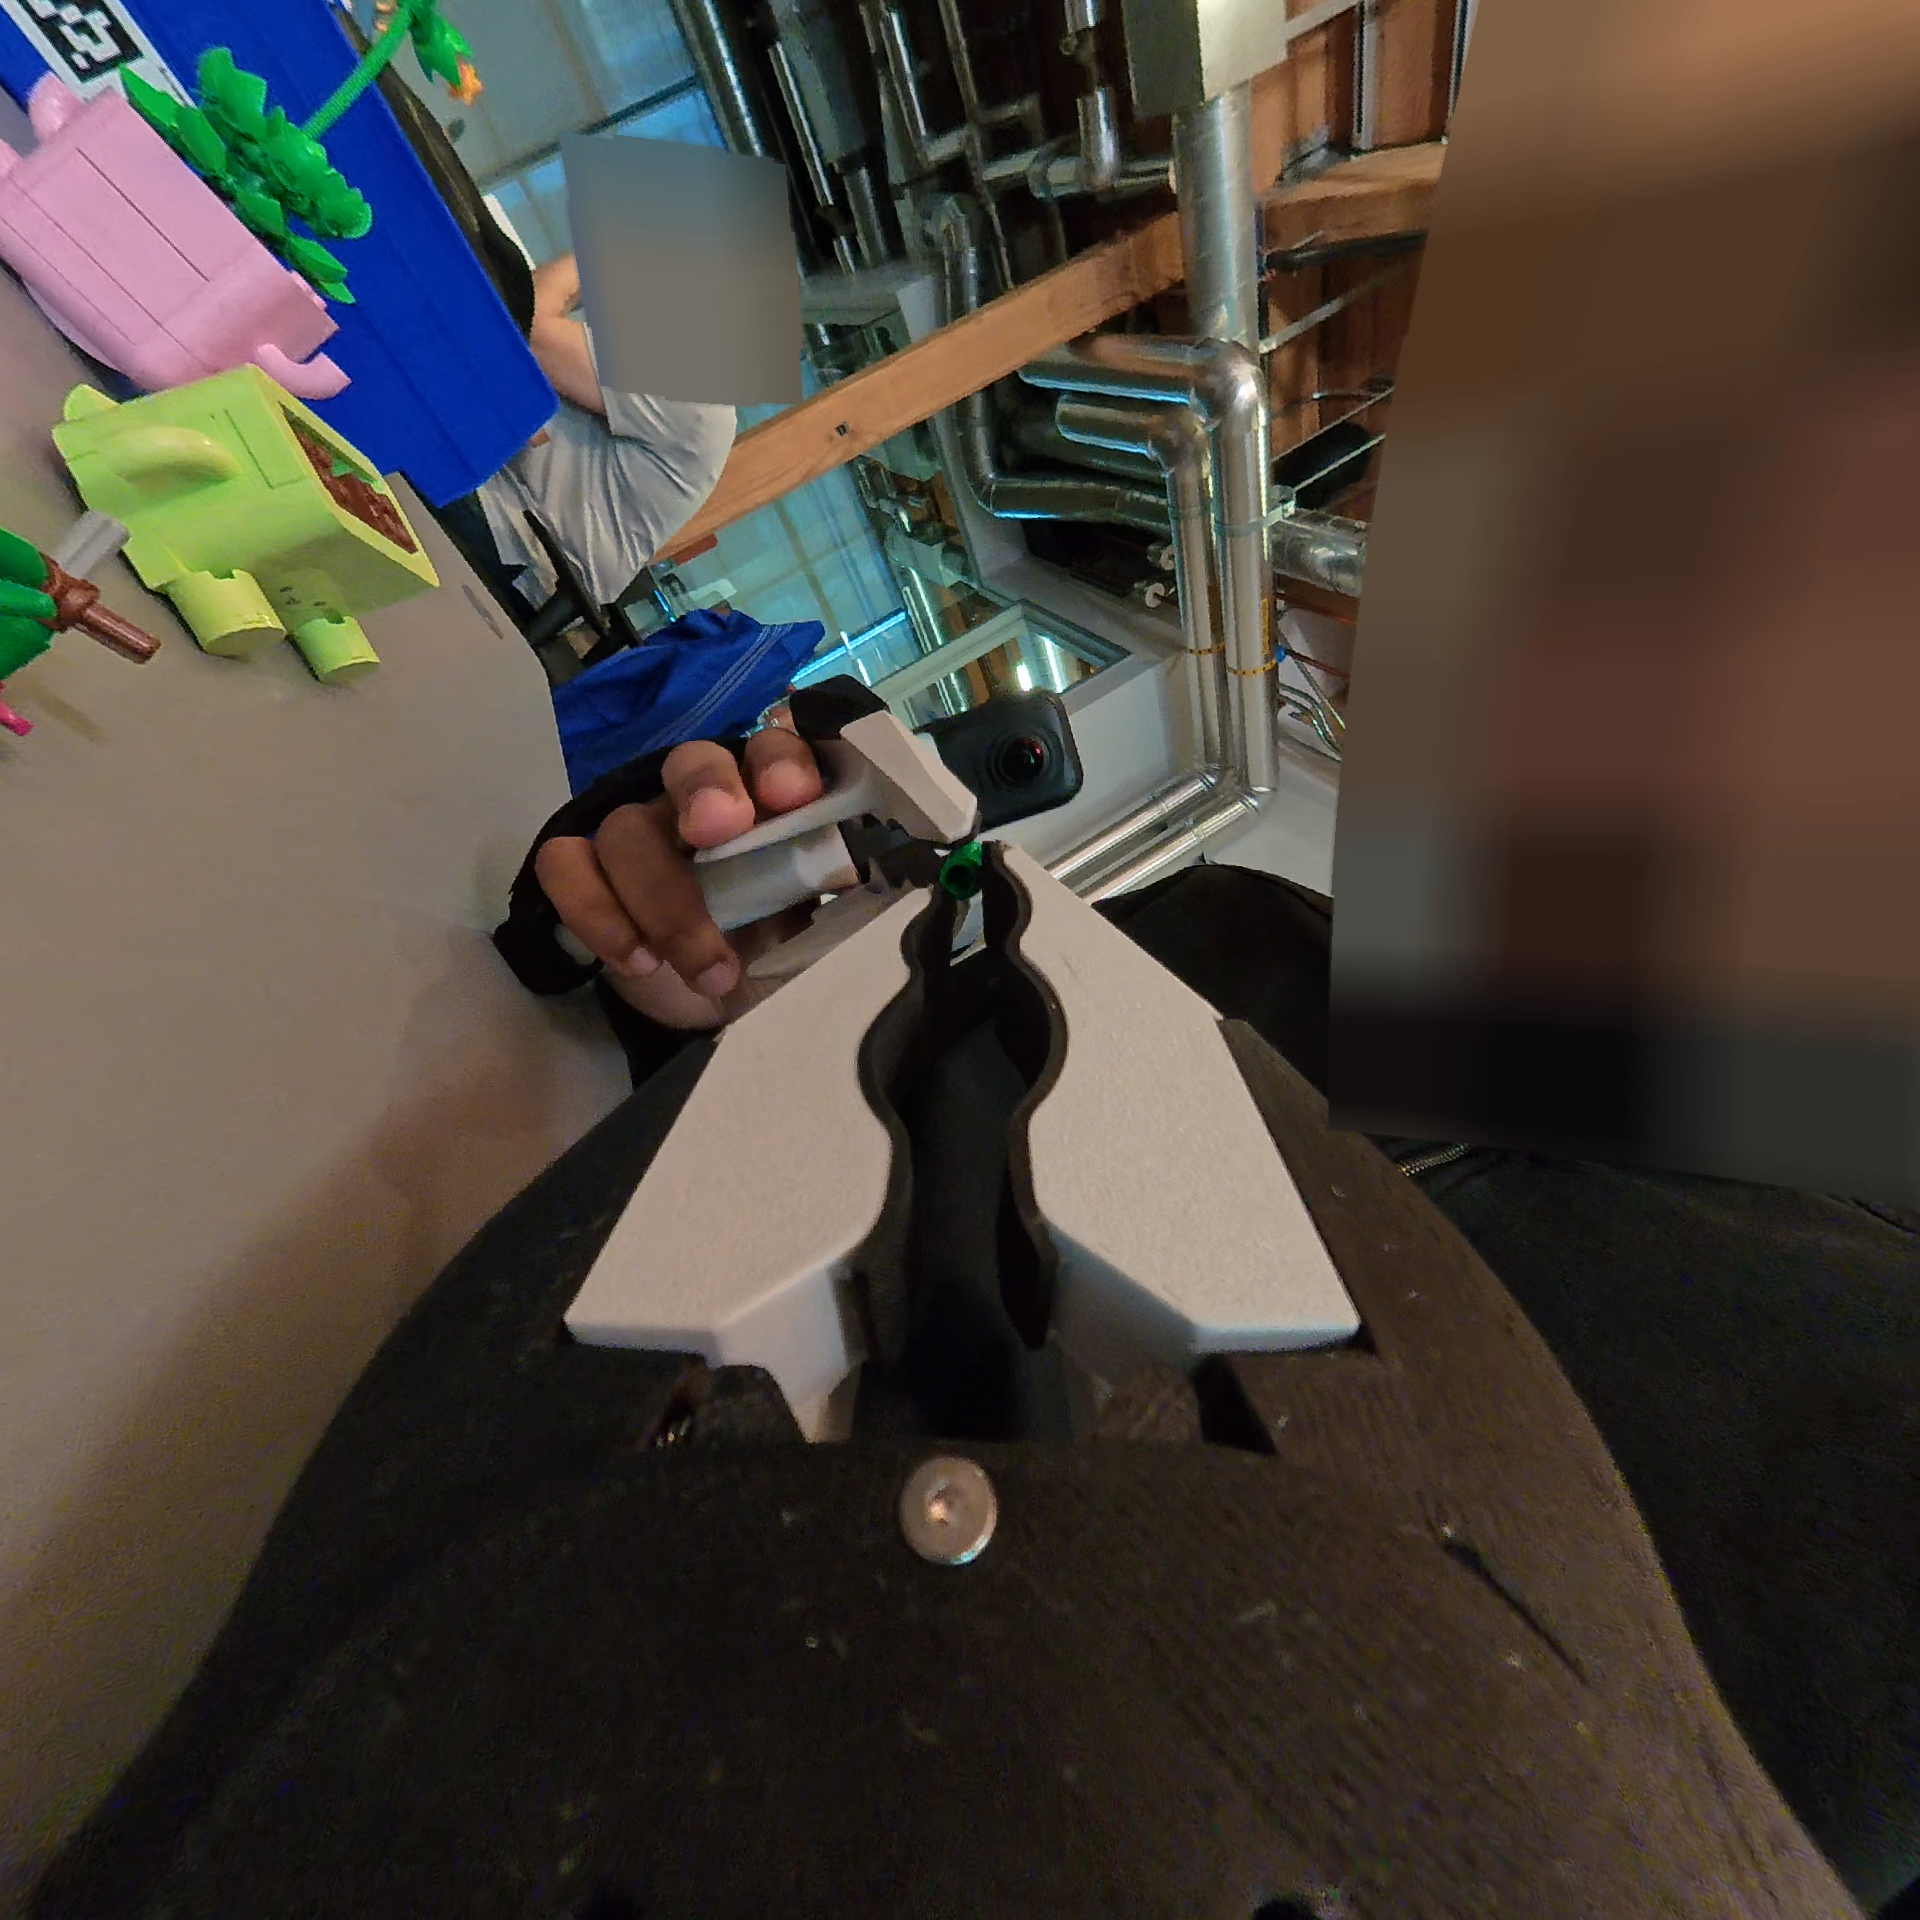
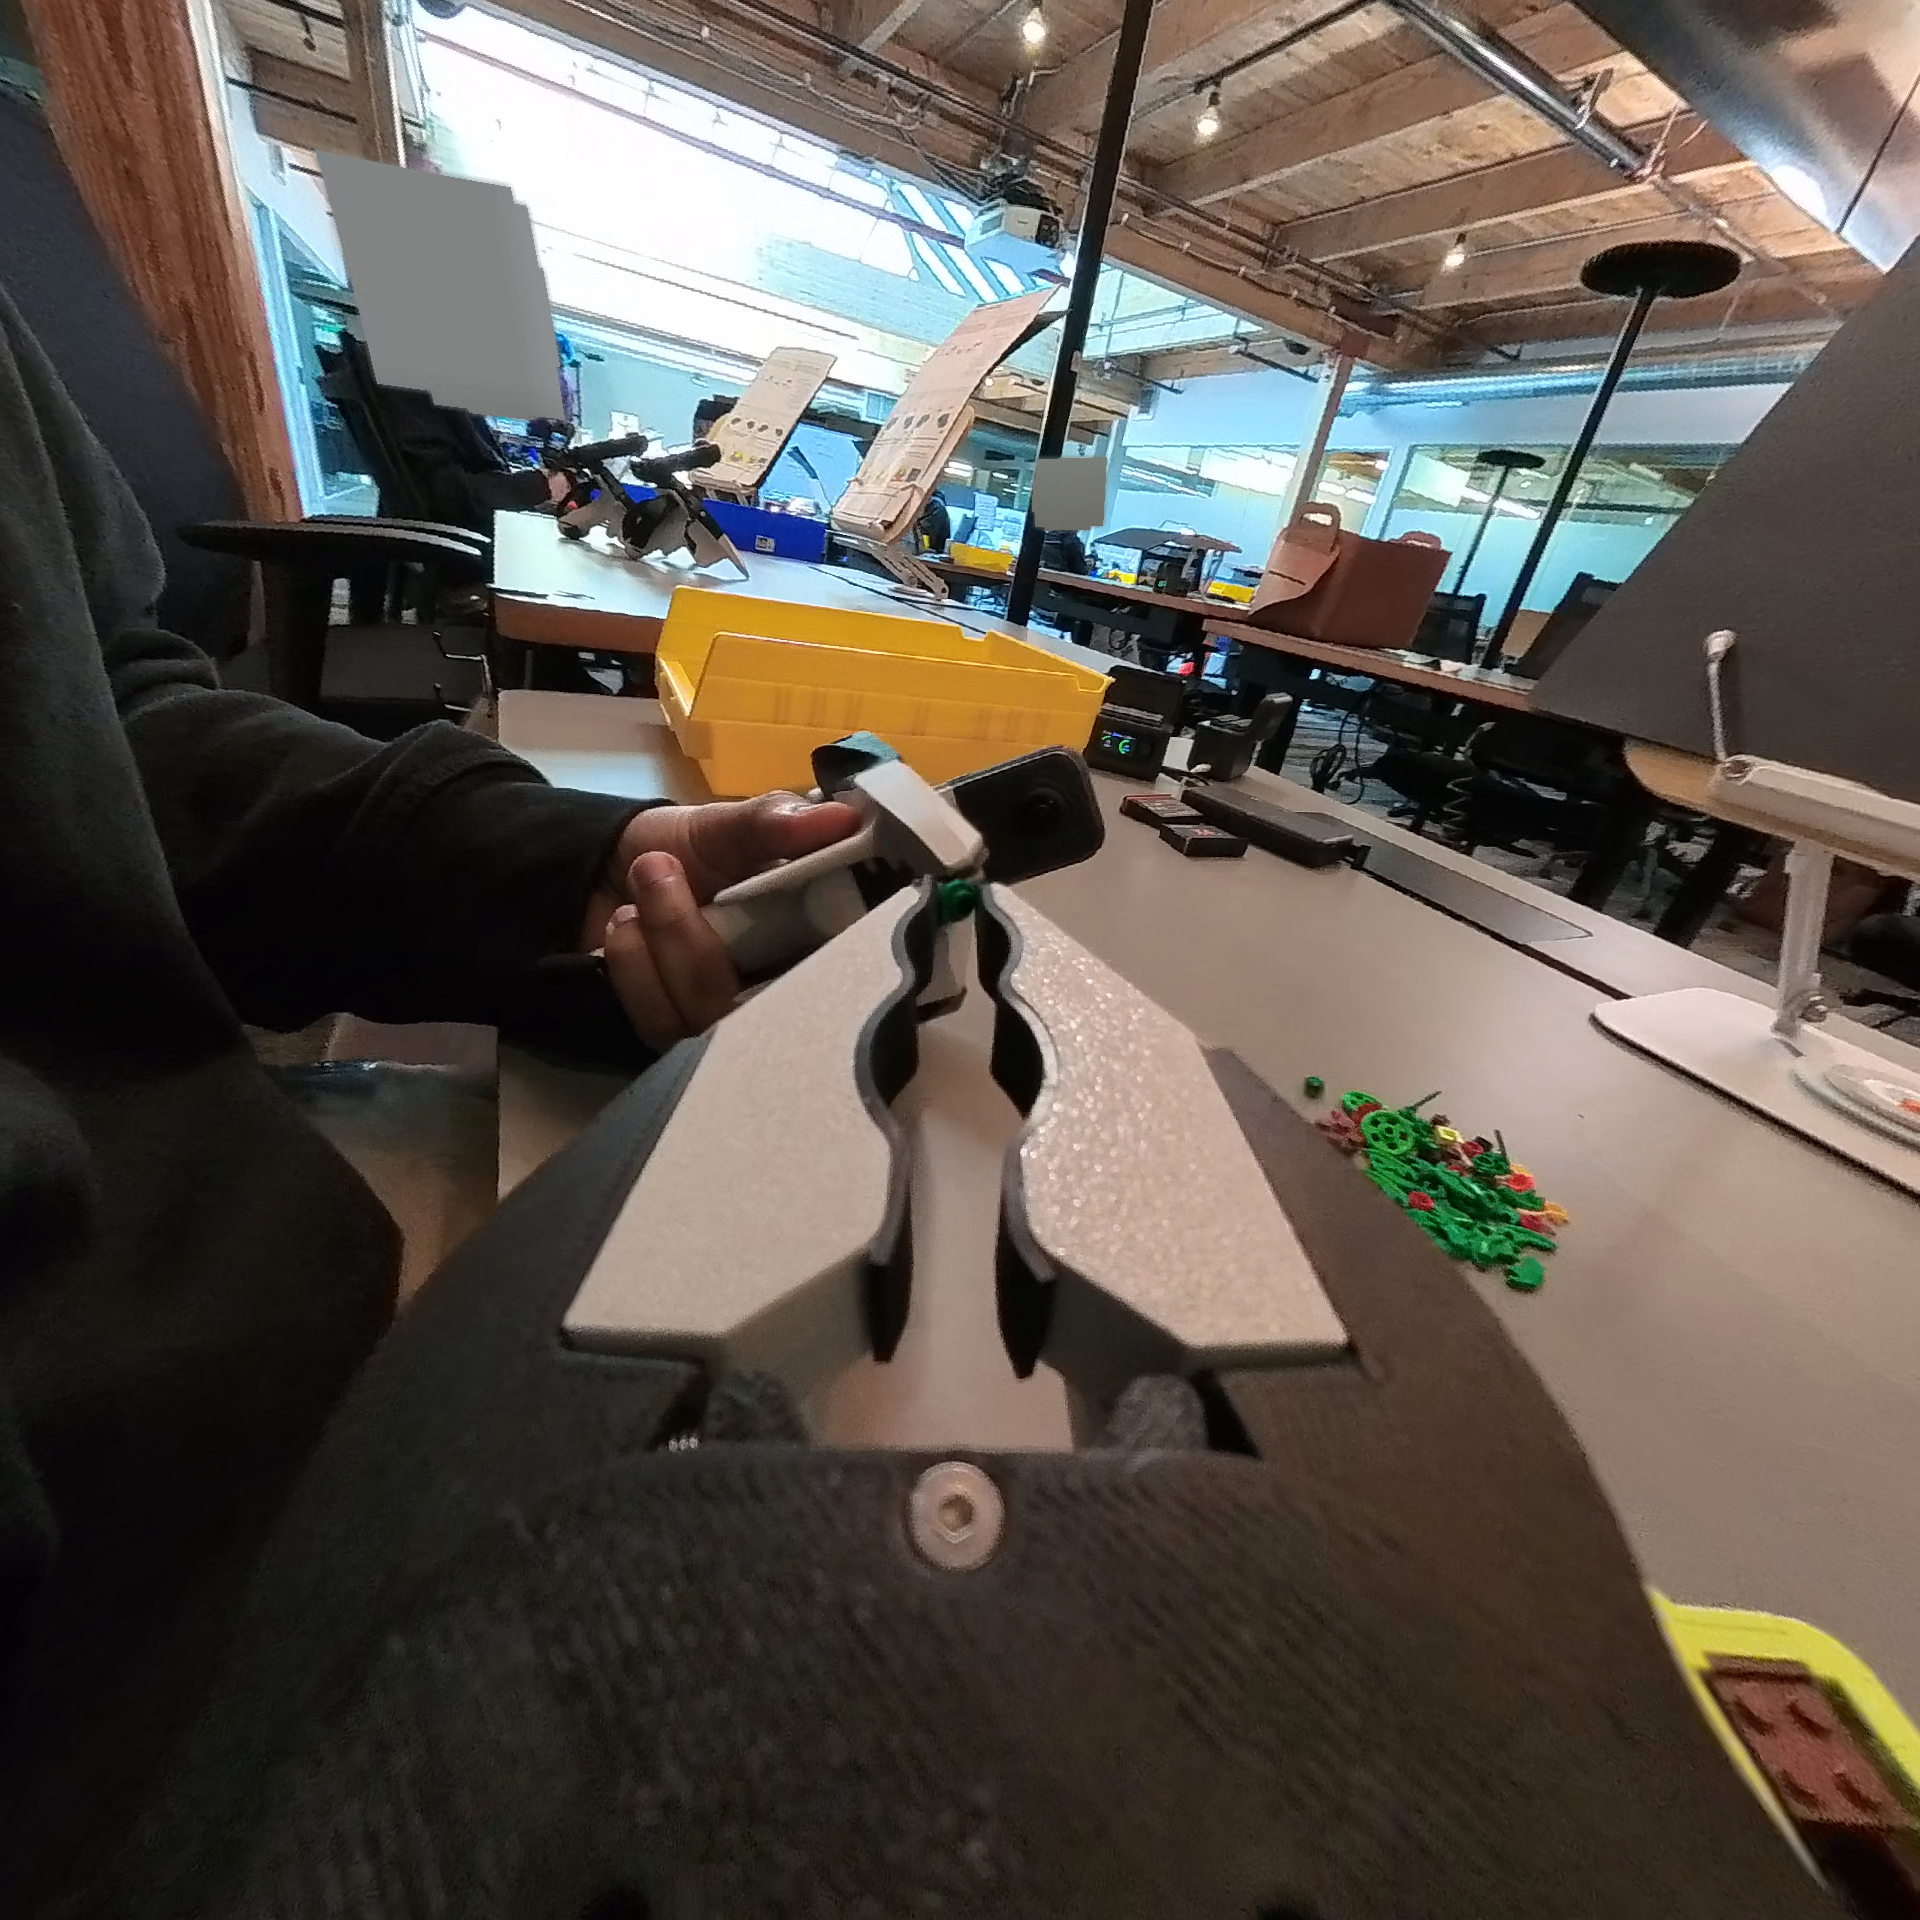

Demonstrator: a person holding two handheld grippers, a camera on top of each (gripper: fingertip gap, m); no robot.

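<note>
Both tools meet tip to tip in the air above the grey desk point(image 2: 1351, 966), each looking straight at the other. The left tool point(image 1: 966, 883) has its fingers drawn in to a narrow gap at the tips, and a small green piece point(image 1: 961, 871) sits right there, pinched at the very end. From the other side, the right tool point(image 2: 951, 902) is just as narrow, and the same green piece point(image 2: 956, 900) sits between its tips too. Which of the two really grips it I cannot tell; both touch it. The piece looks like a short stub, and its long axis seems to run across the gap between the tips, though it is too small to be sure.

A hand point(image 1: 665, 883) wraps the handle of the right tool; the other hand point(image 2: 707, 894), in a dark sleeve, holds the left one.

On the desk lie a scatter of small green and red pieces point(image 2: 1444, 1184), a yellow bin point(image 2: 873, 696), a lime-green toy block point(image 1: 249, 520) and a pink one point(image 1: 156, 249).
</note>
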